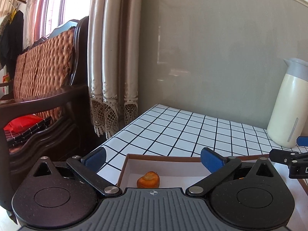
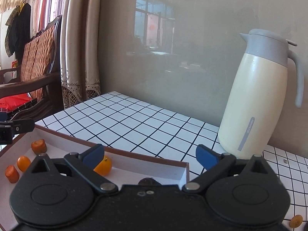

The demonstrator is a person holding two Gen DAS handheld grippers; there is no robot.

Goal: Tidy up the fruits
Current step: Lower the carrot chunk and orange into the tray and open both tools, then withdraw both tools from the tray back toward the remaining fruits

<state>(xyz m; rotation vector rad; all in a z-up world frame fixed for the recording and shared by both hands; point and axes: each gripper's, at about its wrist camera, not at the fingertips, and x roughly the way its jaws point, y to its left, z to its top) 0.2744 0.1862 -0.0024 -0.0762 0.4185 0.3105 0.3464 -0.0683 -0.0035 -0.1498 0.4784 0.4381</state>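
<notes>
Both grippers spread wide, nothing between the blue pads on either. Left gripper (image 1: 153, 158) sits over the near-left corner of the shallow white tray (image 1: 165, 156), brown-edged, on the checked tablecloth (image 1: 173, 127). One carrot chunk (image 1: 148, 179) dead centre at the bottom of the left view, just past the gripper body, slightly left of the midline between the pads, cut face toward the camera. Right gripper (image 2: 150, 155) over the tray's right end; round orange (image 2: 104, 166) lower centre-left, partly hidden behind the left blue pad (image 2: 94, 153), so offset left of the gap, not inside it. Dark rounded thing (image 2: 147, 182) at the bottom centre edge of the body, mostly hidden, can't identify. Lower left of the right view: second carrot chunk (image 2: 39, 146) near the far wall, small orange (image 2: 23, 163) and third carrot chunk (image 2: 12, 173) closer in, all well left of the right gripper, nearer the left one, whose fingertip shows at the left edge. Small brownish fruit (image 2: 295, 220) outside the tray, bottom right corner, on the cloth, right side only. Cream thermos jug (image 2: 258, 100) upright at right, clear of the tray. Judgement: round orange is the right hand's pick, needs a leftward shift to centre it; chunks stubby, long axis hard to call; loose fruit at right still to be collected.
</notes>
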